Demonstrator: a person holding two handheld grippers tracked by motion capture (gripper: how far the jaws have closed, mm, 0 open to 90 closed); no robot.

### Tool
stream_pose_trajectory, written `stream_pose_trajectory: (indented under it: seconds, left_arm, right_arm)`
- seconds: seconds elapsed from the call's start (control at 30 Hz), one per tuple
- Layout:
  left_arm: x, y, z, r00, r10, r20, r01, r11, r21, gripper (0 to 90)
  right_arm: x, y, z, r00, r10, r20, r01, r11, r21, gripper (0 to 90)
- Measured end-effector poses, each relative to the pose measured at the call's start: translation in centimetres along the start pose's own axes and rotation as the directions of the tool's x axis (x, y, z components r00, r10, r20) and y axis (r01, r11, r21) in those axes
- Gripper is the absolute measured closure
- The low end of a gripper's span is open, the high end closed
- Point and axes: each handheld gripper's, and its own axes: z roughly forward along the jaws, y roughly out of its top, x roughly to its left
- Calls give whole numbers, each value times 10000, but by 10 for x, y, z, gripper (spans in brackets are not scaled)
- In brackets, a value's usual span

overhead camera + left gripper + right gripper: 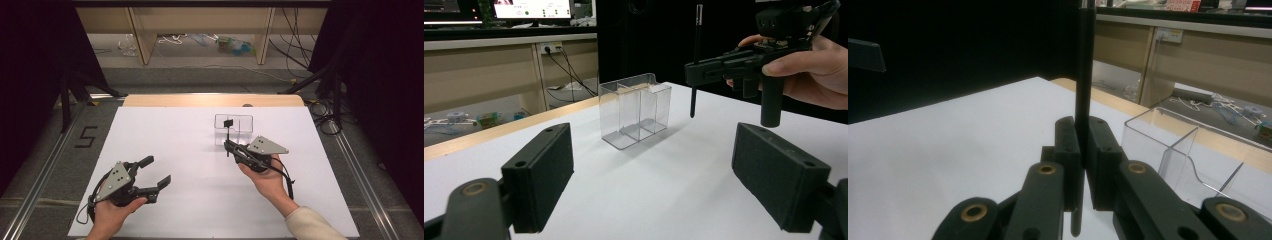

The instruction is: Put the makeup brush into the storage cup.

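Closest up in the right gripper view: 2 black jaws of the right gripper (pixel 1083 165) clamped tight on a thin black pen (pixel 1084 75), held upright, long axis vertical, lower tip poking out below the pads. Looks like a drop-the-pen-in-the-holder job.

Key relation: clear plastic organizer (pixel 1178 150) sits just past and off to the right of those jaws, top open, at least 2 compartments split by a clear divider. Seen from the left gripper view, pen (pixel 695 60) hangs just beside the organizer (pixel 636 112), tip lower than the rim and not over any opening yet. So probably needs a lift first, then a short slide over the nearest compartment, then straight down. Pen already vertical, so no re-tilting needed, guessing.

Right gripper (pixel 229 142) clearly the nearer one. Left gripper (pixel 152 172) parked well apart from the organizer (pixel 233 129), jaws spread wide, nothing between the pads.

Room: white table (pixel 175 145) bare all around, plenty of space on every side. Far table edge lies not far behind the organizer. Main risk, probably: clipping the rim with the tip and tipping or shoving that light container, with no second gripper steadying it.
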Motion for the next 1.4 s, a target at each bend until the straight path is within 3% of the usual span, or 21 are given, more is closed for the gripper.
stream_pose_trajectory:
  seconds: [0.13, 0.17, 0.23, 0.37, 1.4]
  left_arm:
    - [0, 0, 0, 10000, 9, 3, -9, 10000, 1, 168]
    - [0, 0, 0, 10000, -1, 4, 1, 10000, 2, 167]
    - [0, 0, 0, 10000, 13, -1, -13, 10000, 2, 167]
    - [0, 0, 0, 10000, 6, 0, -6, 10000, 8, 167]
    - [0, 0, 0, 10000, -23, 2, 23, 10000, 10, 167]
  right_arm:
    - [-1, 0, 0, 10000, -62, 7, 62, 10000, 42, 855]
    - [0, 0, -1, 9999, 125, -40, -124, 9998, 166, 855]
    - [-2, 0, 0, 10000, -67, 47, 67, 10000, 27, 855]
    - [-2, 0, 1, 10000, -7, 36, 8, 9999, -129, 855]
    - [-18, 7, 2, 9992, 139, 376, -137, 9999, -71, 855]
